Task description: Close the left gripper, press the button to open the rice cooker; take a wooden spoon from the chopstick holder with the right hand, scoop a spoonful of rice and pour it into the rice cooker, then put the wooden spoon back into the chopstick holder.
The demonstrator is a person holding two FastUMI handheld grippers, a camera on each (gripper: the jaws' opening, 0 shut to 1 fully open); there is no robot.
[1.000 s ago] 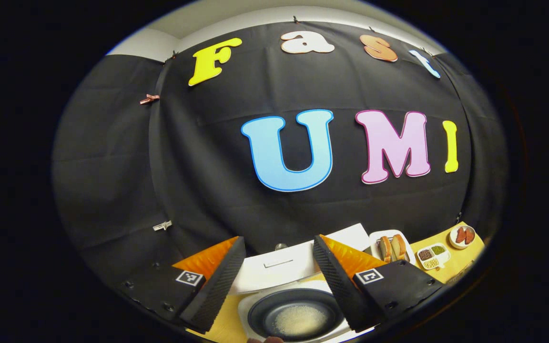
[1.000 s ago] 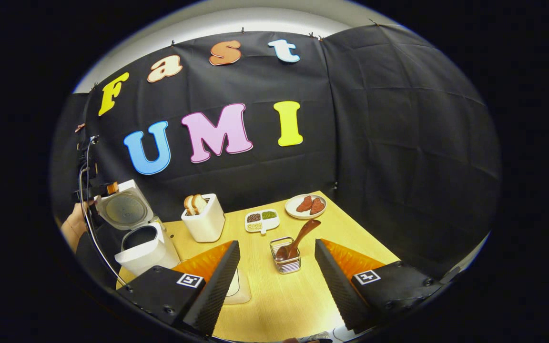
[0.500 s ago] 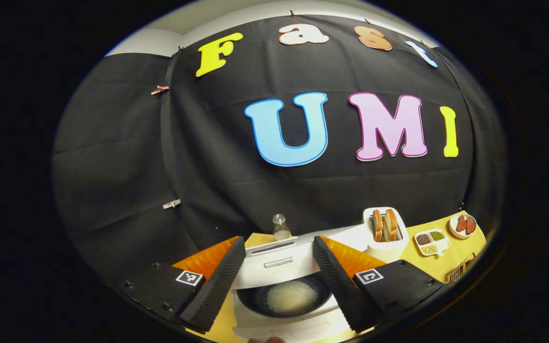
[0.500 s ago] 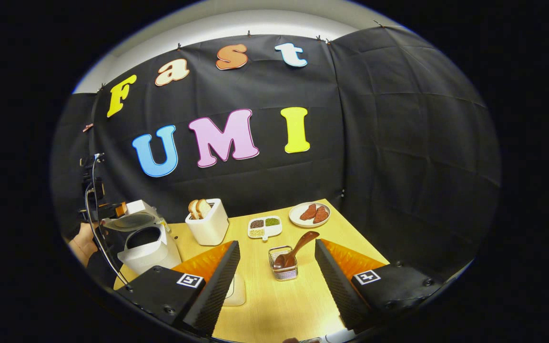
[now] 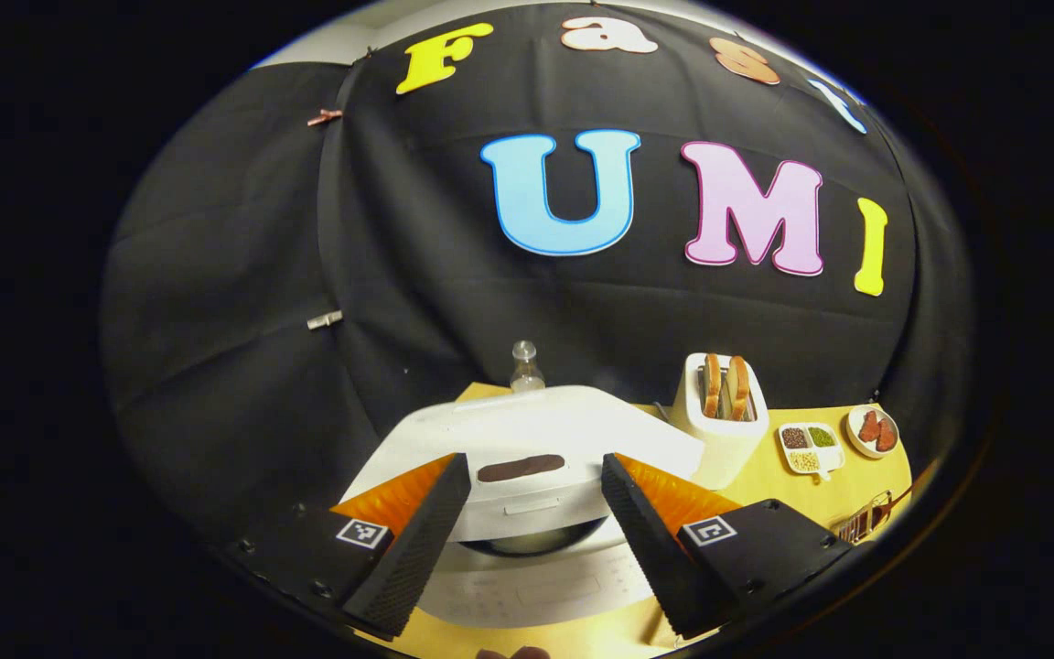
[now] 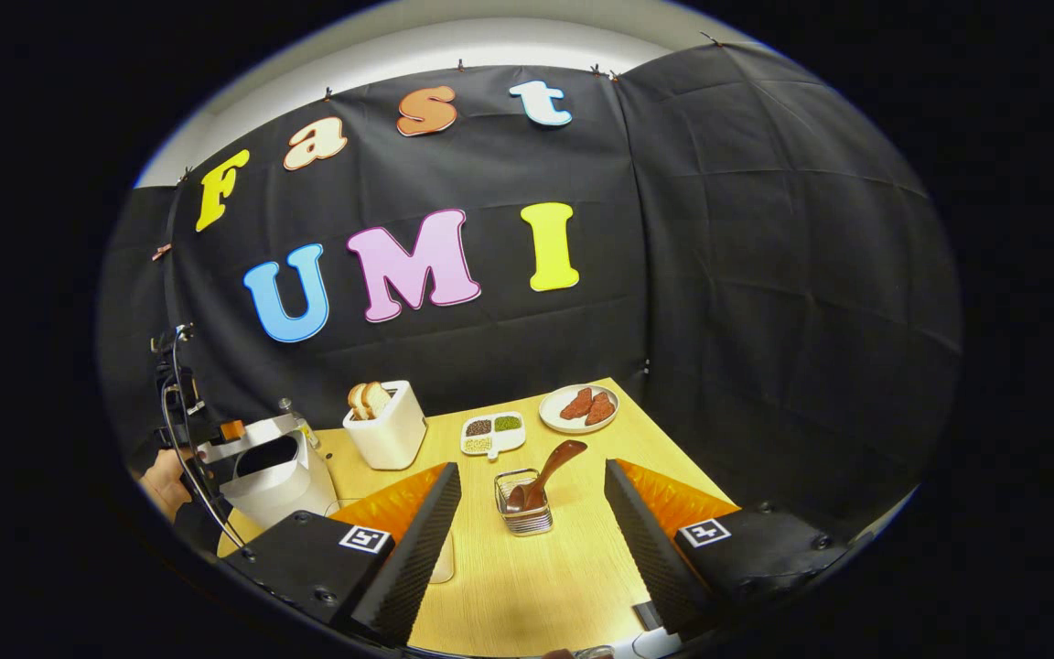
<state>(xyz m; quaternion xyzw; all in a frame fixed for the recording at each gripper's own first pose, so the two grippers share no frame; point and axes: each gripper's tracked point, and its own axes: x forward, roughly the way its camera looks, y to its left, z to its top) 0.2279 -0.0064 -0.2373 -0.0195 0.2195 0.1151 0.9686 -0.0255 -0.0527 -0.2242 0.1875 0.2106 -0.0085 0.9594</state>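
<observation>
The white rice cooker (image 5: 536,586) sits right below my left gripper (image 5: 533,463), which is open, one finger on either side of the lid's front edge. The lid (image 5: 545,426) is lowered almost flat; a thin dark gap shows the pot's rim beneath it. In the right gripper view the cooker (image 6: 275,476) stands at the table's left, with the left gripper (image 6: 216,430) and a hand (image 6: 159,480) beside its lid. The wooden spoon (image 6: 547,465) leans in the wire chopstick holder (image 6: 521,513), bowl down. My right gripper (image 6: 532,469) is open, short of the holder.
A white toaster (image 6: 387,426) with bread, a divided dish of beans (image 6: 493,432) and a plate of red slices (image 6: 579,407) line the back of the wooden table (image 6: 536,577). A small glass bottle (image 5: 525,366) stands behind the cooker. A pale dish (image 6: 440,567) lies partly hidden by my right gripper's finger.
The cooker lid has swung down from upright to nearly flat, hiding the rice in the pot. The left gripper has followed it down. The right gripper has barely shifted.
</observation>
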